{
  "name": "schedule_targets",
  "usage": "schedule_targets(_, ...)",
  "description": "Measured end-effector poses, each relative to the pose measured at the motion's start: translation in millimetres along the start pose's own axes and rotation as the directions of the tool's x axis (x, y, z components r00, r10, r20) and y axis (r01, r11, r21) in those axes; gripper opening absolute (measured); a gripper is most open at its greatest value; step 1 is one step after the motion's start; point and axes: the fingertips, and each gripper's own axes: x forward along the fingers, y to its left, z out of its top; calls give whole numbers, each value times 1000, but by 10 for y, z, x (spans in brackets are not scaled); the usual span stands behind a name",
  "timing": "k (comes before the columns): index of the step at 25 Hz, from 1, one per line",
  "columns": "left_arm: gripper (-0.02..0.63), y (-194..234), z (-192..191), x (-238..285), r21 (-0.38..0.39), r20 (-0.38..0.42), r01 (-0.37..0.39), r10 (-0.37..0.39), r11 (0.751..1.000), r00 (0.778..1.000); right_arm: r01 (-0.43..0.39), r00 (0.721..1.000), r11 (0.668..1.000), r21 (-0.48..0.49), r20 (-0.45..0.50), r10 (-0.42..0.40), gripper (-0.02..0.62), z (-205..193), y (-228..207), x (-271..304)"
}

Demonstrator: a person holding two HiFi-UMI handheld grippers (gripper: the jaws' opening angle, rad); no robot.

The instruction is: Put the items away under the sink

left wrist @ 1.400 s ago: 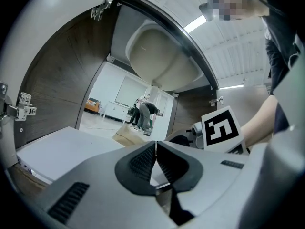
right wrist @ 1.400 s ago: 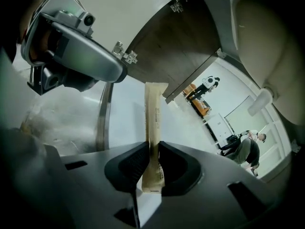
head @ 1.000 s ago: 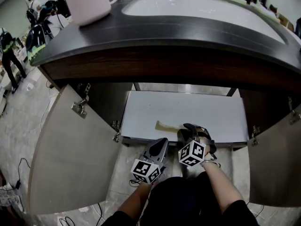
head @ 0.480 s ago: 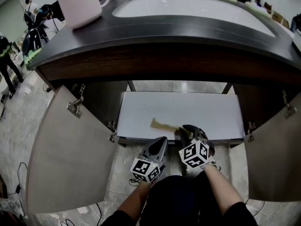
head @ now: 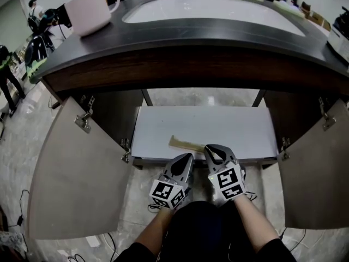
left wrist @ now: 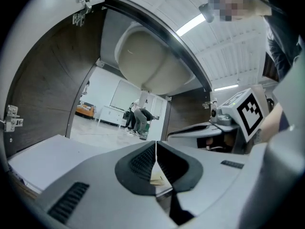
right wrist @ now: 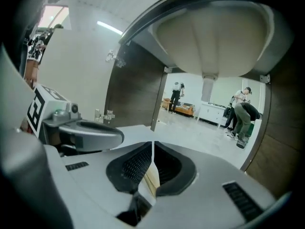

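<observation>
Gripping the near end of a flat tan stick (head: 184,143), the right gripper (head: 210,149) is holding it low over the white shelf surface (head: 229,127) under the sink (head: 212,7). The left gripper (head: 188,157) is sitting with its jaws clenched together, apparently on nothing. I'm guessing the stick's light, stiff and thin, so pinching across its flat faces works.

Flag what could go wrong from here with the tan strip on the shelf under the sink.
1. The right tool is shut on one end of the tan strip, which lies near the front edge of the white shelf. Pulling back before opening could drag the strip off onto the floor.
2. The left tool, shut and empty, sits close beside the right one, so the two might knock together on the way out.
</observation>
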Motion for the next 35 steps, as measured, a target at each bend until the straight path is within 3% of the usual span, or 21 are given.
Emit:
schedule_targets(10, 12, -92, 481, 15, 51, 52, -10, 8, 999, 999, -47, 992, 994, 102, 124, 34, 38, 485, 98, -242)
schedule_targets(21, 11, -169, 889, 23, 88, 82, -22, 15, 996, 997, -66, 983, 993, 101, 177, 47, 38, 855, 118, -362)
schedule_targets(35, 8, -447, 1414, 15, 163, 89, -54, 40, 985, 995, 5, 961, 982, 187, 270, -56, 38, 1259, 50, -649)
